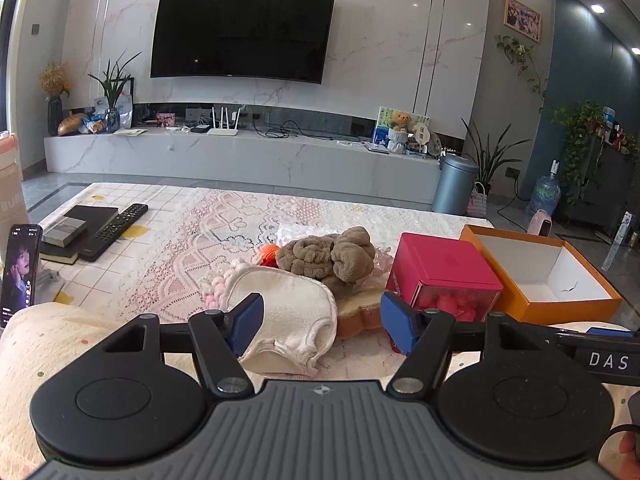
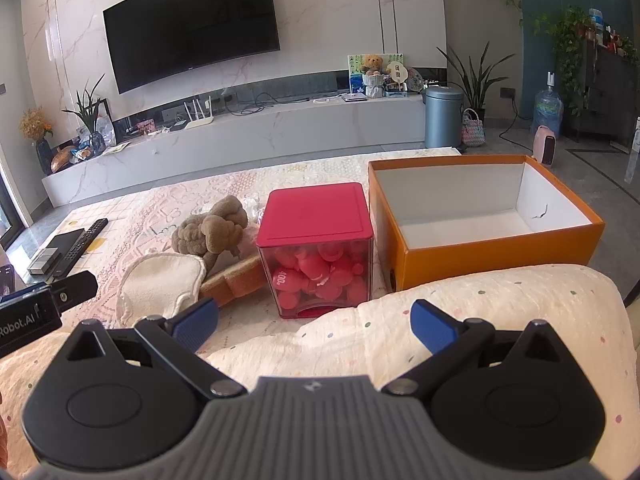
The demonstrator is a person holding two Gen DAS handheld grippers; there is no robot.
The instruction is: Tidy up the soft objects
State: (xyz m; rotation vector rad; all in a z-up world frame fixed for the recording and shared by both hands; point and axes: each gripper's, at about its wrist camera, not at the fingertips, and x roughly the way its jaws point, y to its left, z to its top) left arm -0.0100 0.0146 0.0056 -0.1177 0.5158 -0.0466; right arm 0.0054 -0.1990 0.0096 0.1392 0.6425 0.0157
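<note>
A pile of soft things lies on the lace-covered table: a cream cloth (image 1: pixel 288 312) (image 2: pixel 160 284), a brown fuzzy towel (image 1: pixel 328 258) (image 2: pixel 212 230), a toast-shaped plush (image 1: pixel 356 314) (image 2: pixel 236 278), a pink-white knit piece (image 1: pixel 218 284) and an orange item (image 1: pixel 267 255). An open orange box (image 1: pixel 540 276) (image 2: pixel 480 220) stands empty at the right. My left gripper (image 1: pixel 322 324) is open, just before the cream cloth. My right gripper (image 2: pixel 314 326) is open and empty, low over a cream dotted cushion (image 2: pixel 460 320).
A red-lidded clear box (image 1: pixel 444 276) (image 2: pixel 316 248) of pink toys stands between the pile and the orange box. A remote (image 1: pixel 114 232), books (image 1: pixel 80 228) and a phone (image 1: pixel 18 272) lie at the table's left. A TV wall and cabinet stand behind.
</note>
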